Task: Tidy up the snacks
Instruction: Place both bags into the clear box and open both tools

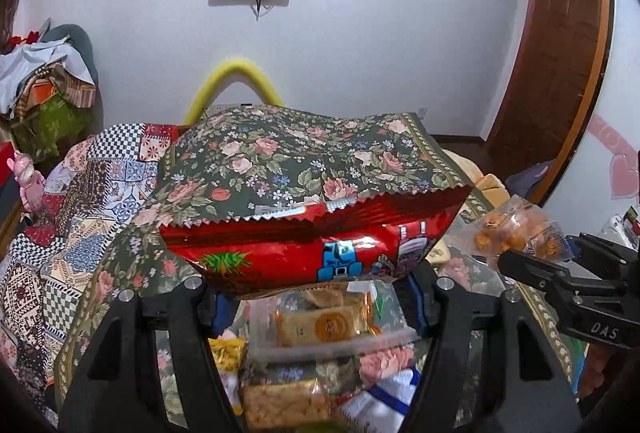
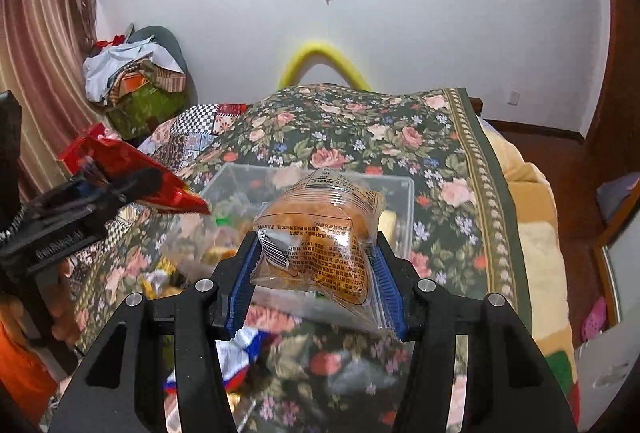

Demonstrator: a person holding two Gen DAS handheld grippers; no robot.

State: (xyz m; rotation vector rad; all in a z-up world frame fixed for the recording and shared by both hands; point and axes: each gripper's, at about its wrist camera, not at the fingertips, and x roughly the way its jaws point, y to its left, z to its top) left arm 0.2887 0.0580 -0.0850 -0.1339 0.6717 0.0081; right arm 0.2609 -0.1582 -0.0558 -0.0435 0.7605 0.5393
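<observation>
My left gripper (image 1: 316, 307) is shut on a large red snack bag (image 1: 312, 245) with a zigzag top edge, held above the floral cloth. That same red bag (image 2: 132, 173) and the left gripper (image 2: 100, 189) show at the left of the right wrist view. My right gripper (image 2: 316, 281) is shut on a clear packet of golden pastries (image 2: 320, 233) with printed text. The packet (image 1: 516, 233) and the right gripper (image 1: 532, 259) appear at the right of the left wrist view. Below lies a clear plastic box (image 2: 404, 189) with snacks inside, and loose wrapped snacks (image 1: 286, 407) lie around it.
A floral cloth (image 2: 360, 125) covers the bed, with a patchwork quilt (image 1: 80, 185) to its left. A yellow curved tube (image 2: 320, 53) rises behind it. A pile of clothes and boxes (image 2: 136, 81) stands at the back left. A wooden door (image 1: 560, 33) is at the right.
</observation>
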